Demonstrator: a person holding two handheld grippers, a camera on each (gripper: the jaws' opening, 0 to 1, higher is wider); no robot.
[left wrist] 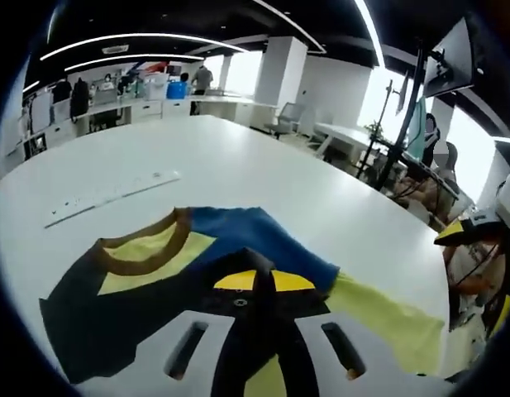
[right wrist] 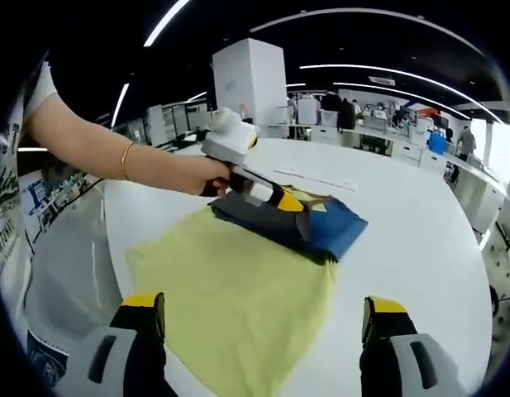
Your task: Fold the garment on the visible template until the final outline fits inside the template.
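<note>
The garment (right wrist: 238, 281), yellow, blue and dark, lies partly folded on the white table (right wrist: 420, 240). The left tool (right wrist: 294, 213) is closed on its folded dark-and-blue layer, held by a person's hand (right wrist: 207, 176). The right tool (right wrist: 263, 318) hovers with its jaws spread wide over the yellow part. A ruler (left wrist: 114, 197) lies on the table beyond the garment.

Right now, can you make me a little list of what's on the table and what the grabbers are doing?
table: white table
garment: shirt, yellow, blue and black, partly folded
left gripper: shut on a fold of the shirt
right gripper: open, above the yellow part
ruler: flat on the table beyond the shirt
template: cannot tell
</note>
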